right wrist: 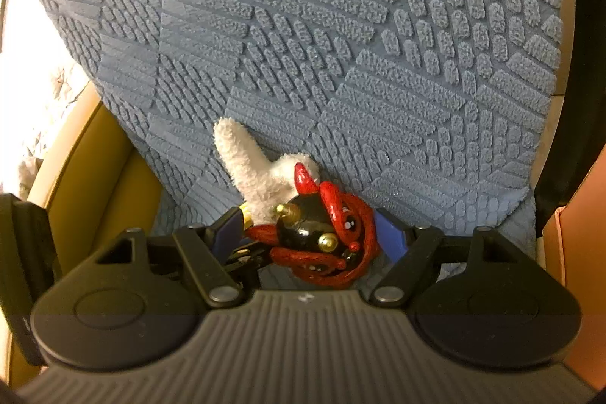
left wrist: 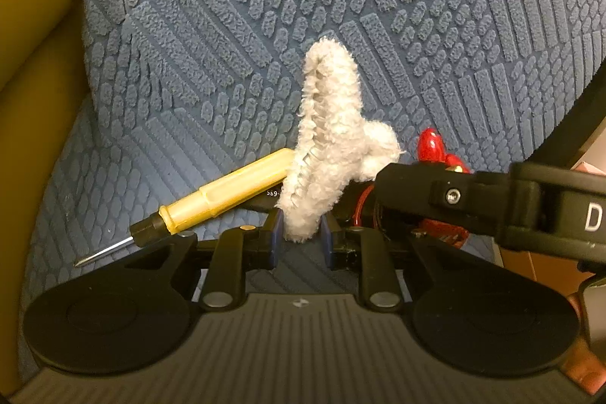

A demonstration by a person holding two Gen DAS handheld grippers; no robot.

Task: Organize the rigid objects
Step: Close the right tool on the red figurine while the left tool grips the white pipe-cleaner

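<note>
Left gripper [left wrist: 302,233] jaws narrow, pinching the fluffy white clip [left wrist: 327,135], which rises toward twelve o'clock; yellow screwdriver [left wrist: 212,199] at nine o'clock; right gripper [right wrist: 308,235] jaws wide around the red-and-black figurine [right wrist: 322,237], blue pads not pressing it.

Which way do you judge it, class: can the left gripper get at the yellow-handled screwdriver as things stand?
Probably not yet. The left gripper is shut on the fluffy white clip, so its jaws are occupied. The screwdriver lies uncovered on the blue cushion, beside the clip.
</note>
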